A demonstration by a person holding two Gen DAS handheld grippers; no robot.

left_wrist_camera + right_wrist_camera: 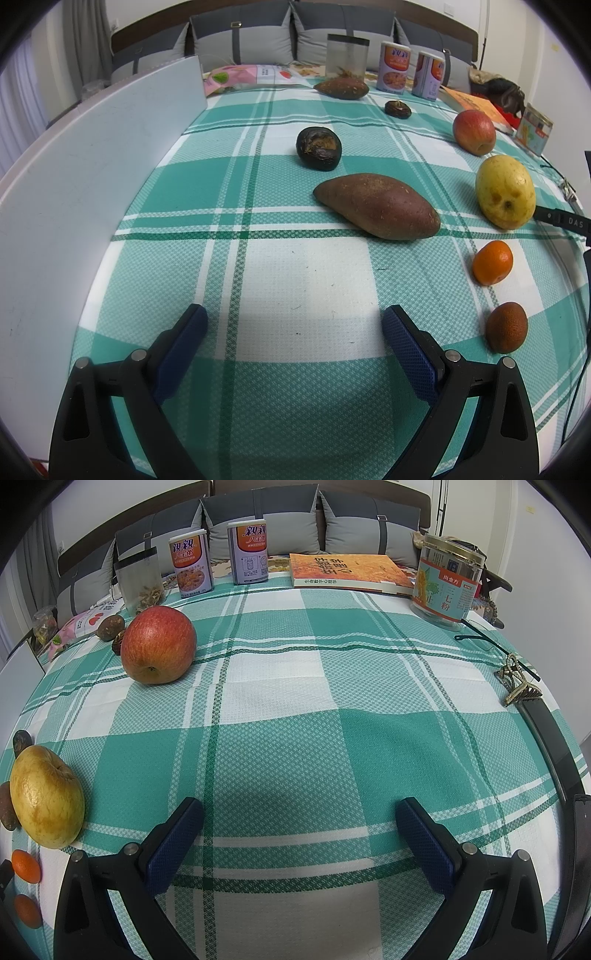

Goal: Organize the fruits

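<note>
On the green-checked cloth, the left wrist view shows a sweet potato [376,205] ahead, a dark round fruit [318,148] behind it, and along the right a red apple [474,131], a yellow pear [505,191], an orange [492,262] and a brownish orange [506,326]. A second sweet potato [341,88] and a small dark fruit [397,109] lie farther back. My left gripper [293,321] is open and empty over bare cloth. The right wrist view shows the apple [158,649], the pear [46,796] and two oranges [26,865] at left. My right gripper [299,812] is open and empty.
A white board [74,177] stands along the left. Two cans [247,552], a clear jar [140,583], an orange book [347,570] and a labelled tub [447,581] line the far edge. Glasses [484,638] and a hair clip [517,685] lie at right. A sofa stands behind.
</note>
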